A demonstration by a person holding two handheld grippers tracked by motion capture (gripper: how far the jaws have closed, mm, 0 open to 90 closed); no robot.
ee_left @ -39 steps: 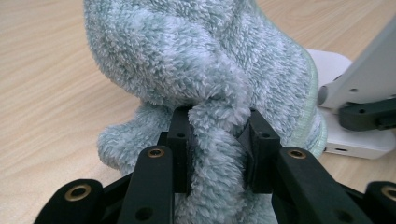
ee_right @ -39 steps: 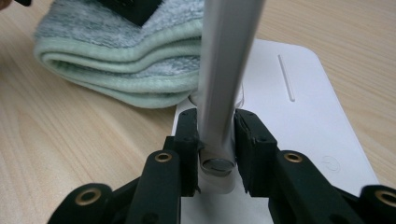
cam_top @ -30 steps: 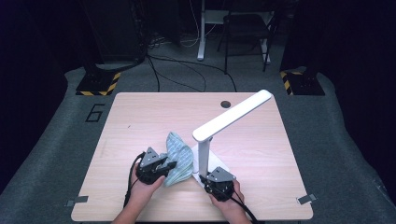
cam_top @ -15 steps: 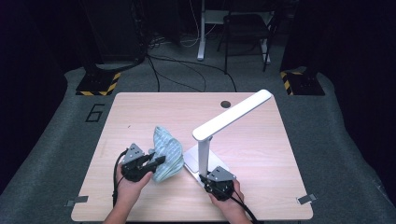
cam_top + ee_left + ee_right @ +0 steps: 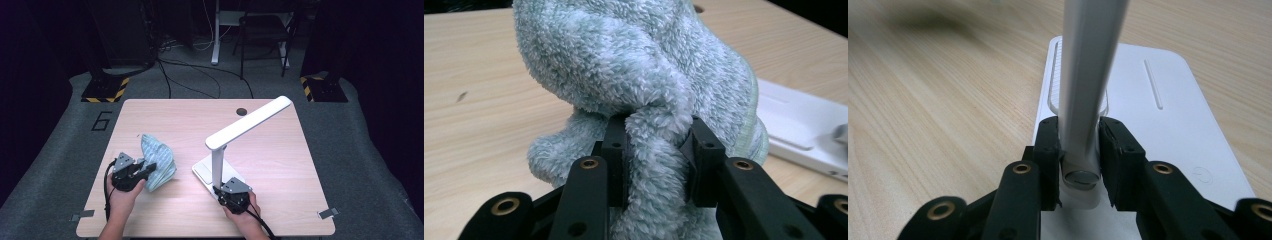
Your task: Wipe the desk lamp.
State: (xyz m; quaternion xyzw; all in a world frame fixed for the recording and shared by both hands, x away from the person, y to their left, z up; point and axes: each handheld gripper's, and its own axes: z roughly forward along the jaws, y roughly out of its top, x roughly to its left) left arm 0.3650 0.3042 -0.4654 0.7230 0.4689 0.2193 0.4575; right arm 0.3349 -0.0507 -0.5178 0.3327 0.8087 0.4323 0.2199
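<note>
Towel (image 5: 634, 75) pinched in left gripper (image 5: 656, 145), right gripper (image 5: 1079, 142) clamping lamp (image 5: 1088, 65), wooden table (image 5: 165, 112), seemingly dark room.

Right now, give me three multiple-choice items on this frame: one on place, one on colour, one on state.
1. Where is the towel relative to the lamp?
A. To its left
B. To its right
C. Under its base

2. What colour is the lamp?
A. Black
B. White
C. Red

3. What is the right claw doing?
A. Open over bare table
B. Shut on the towel
C. Shut on the lamp's post

Answers: 1 A, the high view shows the towel left of the lamp, in the left claw. 2 B, post and base are white. 3 C, its pads press the post.
</note>
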